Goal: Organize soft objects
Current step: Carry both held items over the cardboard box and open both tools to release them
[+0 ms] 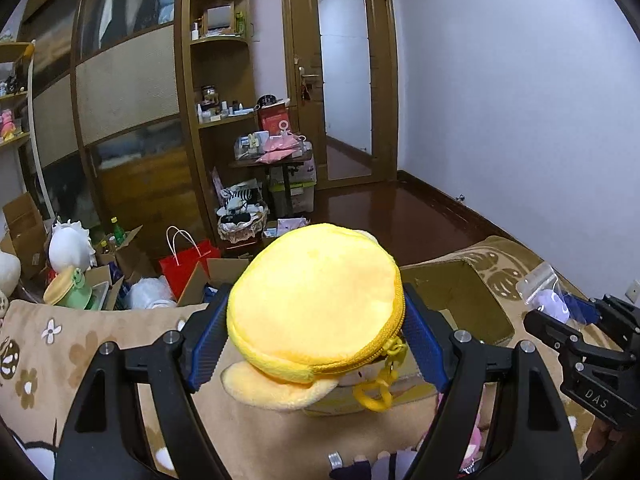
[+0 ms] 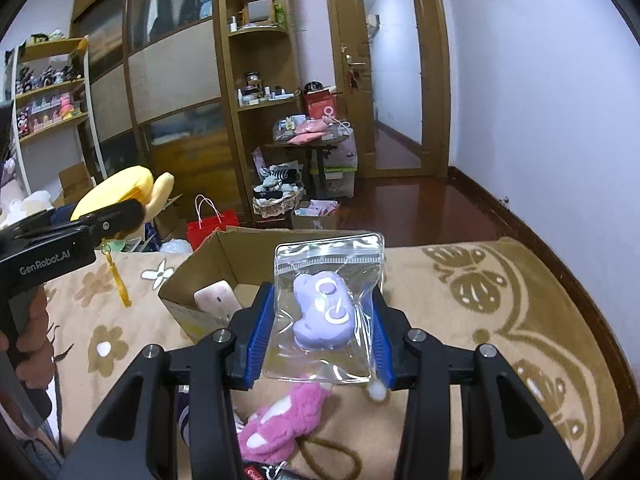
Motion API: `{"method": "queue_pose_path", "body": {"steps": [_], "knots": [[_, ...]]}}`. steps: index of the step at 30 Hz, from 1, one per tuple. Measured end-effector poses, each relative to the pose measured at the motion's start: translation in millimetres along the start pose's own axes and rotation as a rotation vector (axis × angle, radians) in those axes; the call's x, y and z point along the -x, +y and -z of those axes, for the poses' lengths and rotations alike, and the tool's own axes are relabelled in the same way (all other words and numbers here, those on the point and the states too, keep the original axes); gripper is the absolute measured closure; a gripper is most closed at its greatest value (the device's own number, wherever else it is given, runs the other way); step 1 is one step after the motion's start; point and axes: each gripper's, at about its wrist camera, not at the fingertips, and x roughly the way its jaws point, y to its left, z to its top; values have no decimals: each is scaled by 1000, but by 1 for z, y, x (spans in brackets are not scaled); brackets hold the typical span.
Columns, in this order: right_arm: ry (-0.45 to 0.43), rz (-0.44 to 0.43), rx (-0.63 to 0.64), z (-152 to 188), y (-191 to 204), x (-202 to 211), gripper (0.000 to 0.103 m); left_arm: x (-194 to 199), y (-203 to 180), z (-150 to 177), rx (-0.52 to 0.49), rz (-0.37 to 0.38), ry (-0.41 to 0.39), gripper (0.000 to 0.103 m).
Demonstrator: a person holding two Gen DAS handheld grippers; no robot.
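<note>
Both grippers are loaded, left gripper [image 1: 316,336] squeezing the yellow plush coin purse [image 1: 316,300], right gripper [image 2: 322,330] pinching the bagged purple toy [image 2: 325,312], nearer the cardboard box [image 2: 208,260] just ahead.

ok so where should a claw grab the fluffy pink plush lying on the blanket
Take the fluffy pink plush across its narrow middle, coming straight down from above. It lies flat on the beige flowered blanket, long and soft, so the pile should compress there. Its lower end is hidden behind the right claw.
</note>
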Motion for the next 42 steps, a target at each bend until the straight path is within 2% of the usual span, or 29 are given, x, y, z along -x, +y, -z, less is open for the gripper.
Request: {"method": "queue_pose_path", "body": {"steps": [7,14,26,38,42], "knots": [[-1,-15,2,-13,-3,-19,56,-23,-1,-5,-10,2,28,24],[-6,-34,7,-19,-6,-36,56,-45,-12,1,-31,42,70,24],[-6,-71,-2,-6,-9,-54,56,-84,-20,19,-20,79,155,23],[17,-101,-7,-1,-10,-68,55,-99,-16,27,-15,89,187,22],[29,-110,-2,2,-9,-72,55,-101,-16,28,-12,92,193,18]]}}
